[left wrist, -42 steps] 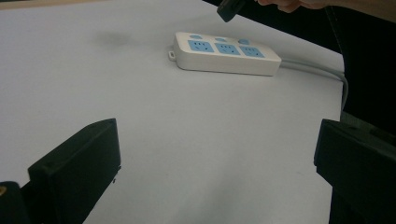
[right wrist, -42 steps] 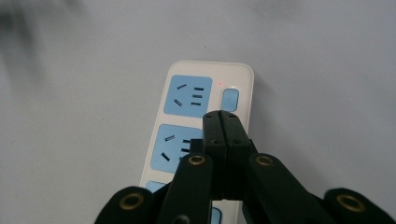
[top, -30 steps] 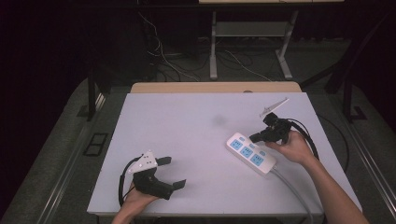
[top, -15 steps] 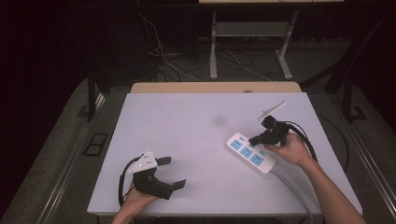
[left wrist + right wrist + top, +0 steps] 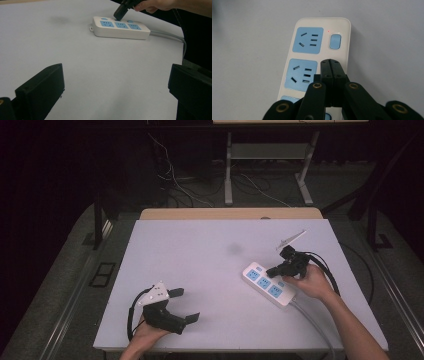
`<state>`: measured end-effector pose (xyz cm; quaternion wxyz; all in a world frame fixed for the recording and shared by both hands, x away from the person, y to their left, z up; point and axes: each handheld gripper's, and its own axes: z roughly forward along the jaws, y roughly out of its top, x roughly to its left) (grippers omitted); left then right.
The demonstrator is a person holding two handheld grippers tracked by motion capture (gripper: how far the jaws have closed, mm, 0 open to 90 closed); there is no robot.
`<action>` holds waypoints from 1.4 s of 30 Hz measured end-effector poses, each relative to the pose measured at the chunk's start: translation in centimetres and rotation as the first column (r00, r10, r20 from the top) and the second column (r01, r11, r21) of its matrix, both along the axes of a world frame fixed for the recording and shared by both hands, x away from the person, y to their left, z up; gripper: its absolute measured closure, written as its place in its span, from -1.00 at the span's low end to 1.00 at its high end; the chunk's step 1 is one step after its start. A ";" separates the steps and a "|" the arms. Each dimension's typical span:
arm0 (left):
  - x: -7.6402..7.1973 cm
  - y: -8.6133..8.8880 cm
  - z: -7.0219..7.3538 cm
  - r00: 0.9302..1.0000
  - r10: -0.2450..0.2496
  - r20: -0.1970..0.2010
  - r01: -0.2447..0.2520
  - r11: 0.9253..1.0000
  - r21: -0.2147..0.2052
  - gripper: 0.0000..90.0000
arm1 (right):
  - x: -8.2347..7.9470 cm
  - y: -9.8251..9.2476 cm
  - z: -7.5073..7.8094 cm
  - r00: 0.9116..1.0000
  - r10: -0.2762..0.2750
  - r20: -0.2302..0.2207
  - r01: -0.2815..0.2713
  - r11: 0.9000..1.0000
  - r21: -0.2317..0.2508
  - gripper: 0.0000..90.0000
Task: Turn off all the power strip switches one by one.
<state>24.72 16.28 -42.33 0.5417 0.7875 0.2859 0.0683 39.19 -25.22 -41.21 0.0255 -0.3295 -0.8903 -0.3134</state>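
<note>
step: pressing switches on the power strip (image 5: 268, 285), right side of tabletop (image 5: 200, 270) | my right gripper (image 5: 331, 65) pressed together, tip over second switch; top switch (image 5: 335, 41) lit, apparently done; lower ones likely left | my left gripper (image 5: 182, 305) spread, idle

White power strip (image 5: 267, 284) with three blue sockets lies flat, diagonal, right of table centre.

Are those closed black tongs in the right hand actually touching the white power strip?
Cannot tell. In the right gripper view the shut right tongs overlap the power strip beside its second switch, but neither that nor the left gripper view shows contact or a gap.
</note>
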 end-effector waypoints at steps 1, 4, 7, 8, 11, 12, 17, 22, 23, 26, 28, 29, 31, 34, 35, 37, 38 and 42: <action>0.0 0.0 0.0 1.000 0.000 0.000 0.000 1.000 0.000 -1.00 | 0.0 0.0 0.0 1.000 -0.002 -0.001 0.002 1.000 0.003 1.00; 0.0 0.0 0.0 1.000 0.001 0.000 -0.001 1.000 0.000 -1.00 | 0.0 -0.1 -0.1 1.000 -0.014 -0.012 0.014 1.000 0.011 1.00; 0.0 0.0 0.0 1.000 0.000 0.000 0.000 1.000 0.000 -1.00 | 0.0 0.0 0.0 1.000 -0.015 -0.007 0.015 1.000 0.003 1.00; 0.0 0.0 0.0 1.000 0.001 0.001 -0.001 1.000 0.000 -1.00 | -0.1 0.0 0.0 1.000 -0.015 -0.007 0.015 1.000 0.003 1.00; 0.0 0.0 0.0 1.000 0.001 0.001 -0.001 1.000 -0.002 -1.00 | 0.0 0.0 -0.1 1.000 -0.012 -0.006 0.012 1.000 0.002 1.00; 0.0 0.0 0.1 1.000 0.000 0.002 0.000 1.000 -0.002 -1.00 | 0.0 0.0 -0.1 1.000 -0.015 -0.010 0.015 1.000 0.003 1.00; -0.1 0.0 0.1 1.000 -0.003 0.006 0.003 1.000 -0.002 -1.00 | 0.0 0.1 -0.1 1.000 -0.022 -0.016 0.022 1.000 -0.003 1.00; -0.2 0.1 0.1 1.000 -0.001 0.006 0.001 1.000 -0.001 -1.00 | -0.1 0.1 -0.1 1.000 -0.017 -0.011 0.017 1.000 -0.009 1.00; -0.1 0.1 0.1 1.000 0.001 0.005 -0.001 1.000 -0.002 -1.00 | -0.1 0.1 -0.1 1.000 -0.016 -0.009 0.016 1.000 -0.008 1.00; -0.1 0.1 0.1 1.000 0.000 0.004 0.000 1.000 -0.001 -1.00 | -0.1 0.1 -0.1 1.000 -0.012 -0.006 0.011 1.000 -0.008 1.00; 0.0 0.1 0.1 1.000 -0.001 0.004 0.001 1.000 0.000 -1.00 | -0.1 0.1 -0.2 1.000 -0.010 -0.004 0.010 1.000 -0.004 1.00; -0.1 0.1 0.1 1.000 -0.002 0.004 0.002 1.000 0.001 -1.00 | -0.1 0.1 -0.2 1.000 -0.009 -0.002 0.009 1.000 -0.002 1.00; -0.1 0.1 0.1 1.000 -0.001 0.004 0.001 1.000 0.001 -1.00 | -0.1 0.0 -0.2 1.000 -0.008 -0.002 0.008 1.000 0.004 1.00; 0.0 0.2 0.1 1.000 0.004 0.003 -0.004 1.000 -0.002 -1.00 | 0.0 -0.2 -0.3 1.000 -0.013 -0.008 0.013 1.000 0.023 1.00; 0.0 0.2 0.1 1.000 0.004 0.002 -0.004 1.000 -0.002 -1.00 | -0.1 -0.3 -0.4 1.000 -0.015 -0.005 0.015 0.999 0.032 1.00; 0.0 0.3 0.0 1.000 0.006 0.001 -0.006 1.000 -0.003 -1.00 | -0.1 -0.4 -0.4 1.000 -0.021 -0.006 0.021 0.999 0.036 1.00; 0.1 0.3 0.0 1.000 0.006 0.002 -0.006 1.000 -0.003 -1.00 | -0.1 -0.3 -0.4 1.000 -0.022 -0.008 0.022 0.999 0.033 1.00; 0.1 0.3 0.0 1.000 0.006 0.001 -0.006 1.000 -0.003 -1.00 | 0.0 -0.4 0.0 1.000 -0.016 -0.017 0.017 0.998 0.061 1.00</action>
